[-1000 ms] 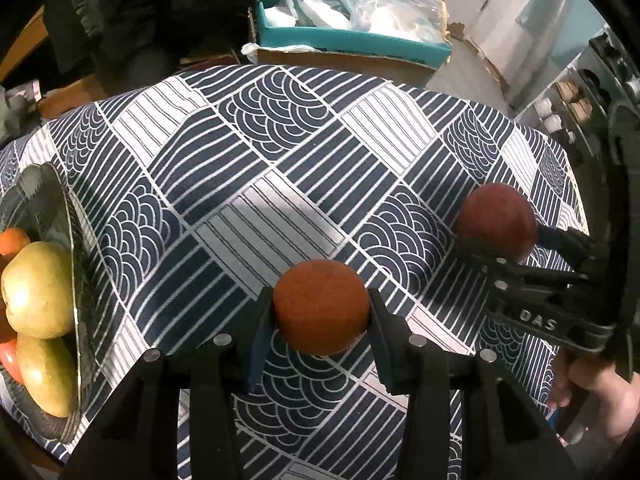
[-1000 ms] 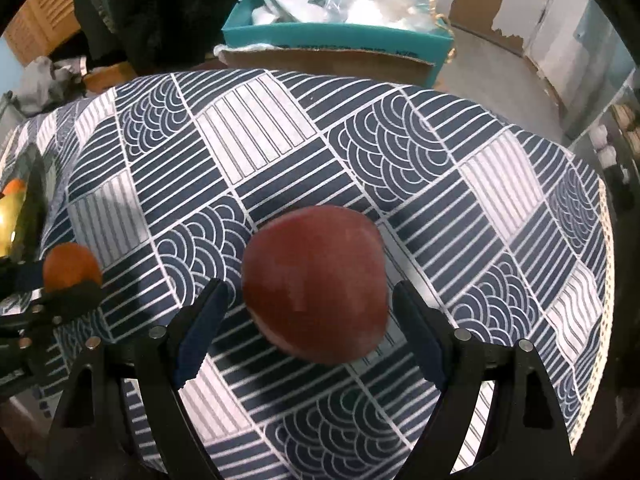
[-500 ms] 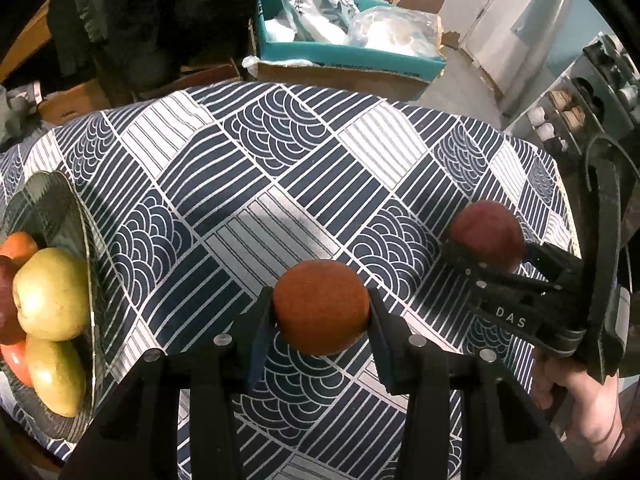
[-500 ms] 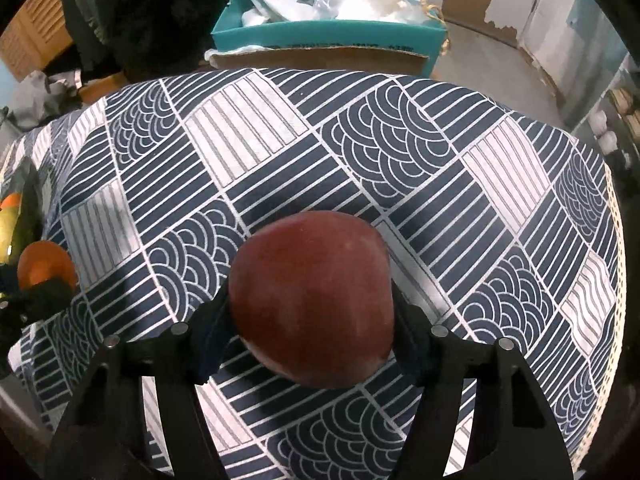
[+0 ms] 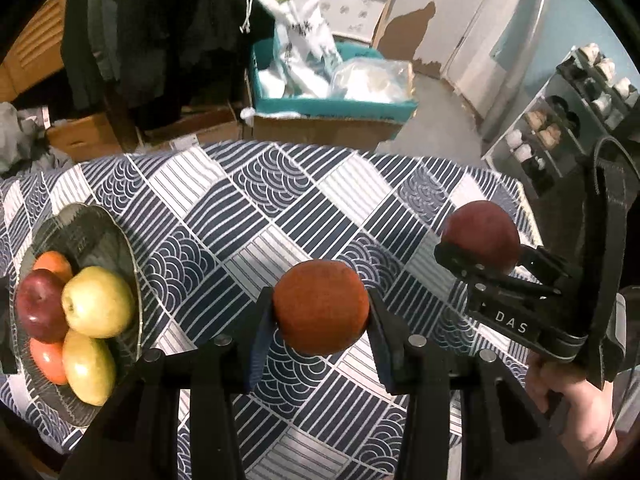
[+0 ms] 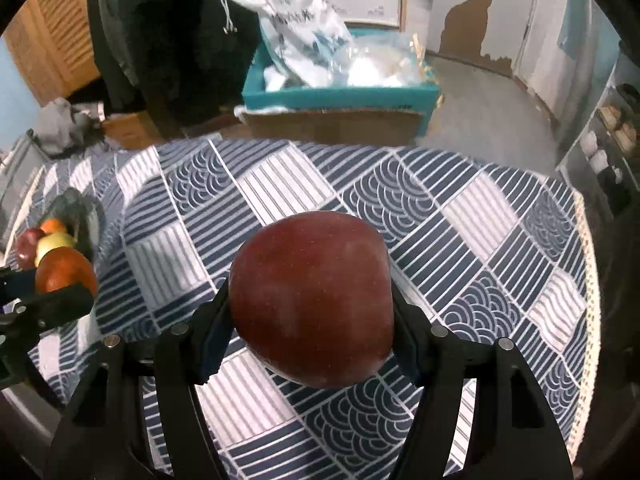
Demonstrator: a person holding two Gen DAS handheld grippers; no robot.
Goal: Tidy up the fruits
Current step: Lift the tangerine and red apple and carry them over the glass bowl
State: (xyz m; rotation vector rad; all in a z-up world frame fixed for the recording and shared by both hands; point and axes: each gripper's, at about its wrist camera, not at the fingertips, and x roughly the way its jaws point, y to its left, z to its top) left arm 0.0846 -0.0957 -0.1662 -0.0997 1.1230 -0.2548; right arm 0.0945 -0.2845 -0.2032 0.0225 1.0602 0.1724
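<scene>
My left gripper [image 5: 320, 312] is shut on an orange [image 5: 320, 306] and holds it above the patterned tablecloth [image 5: 248, 208]. My right gripper [image 6: 312, 312] is shut on a dark red apple [image 6: 312, 300], also lifted off the cloth; the apple also shows in the left wrist view [image 5: 480, 236]. The orange also shows in the right wrist view [image 6: 64, 270]. A dark glass bowl [image 5: 92, 232] at the left holds yellow-green apples [image 5: 96, 302], a red apple [image 5: 38, 304] and orange fruits [image 5: 52, 264].
The round table's edge [image 6: 584, 248] curves at the right. Behind the table stand a teal box with white bags [image 5: 328, 80], cardboard boxes [image 5: 320, 130] and hanging dark clothes [image 5: 160, 32]. A shelf rack [image 5: 568, 100] stands at the right.
Both grippers have risen off the table with their fruits. The right gripper closed on the red apple and lifted it. More of the bowl has come into view.
</scene>
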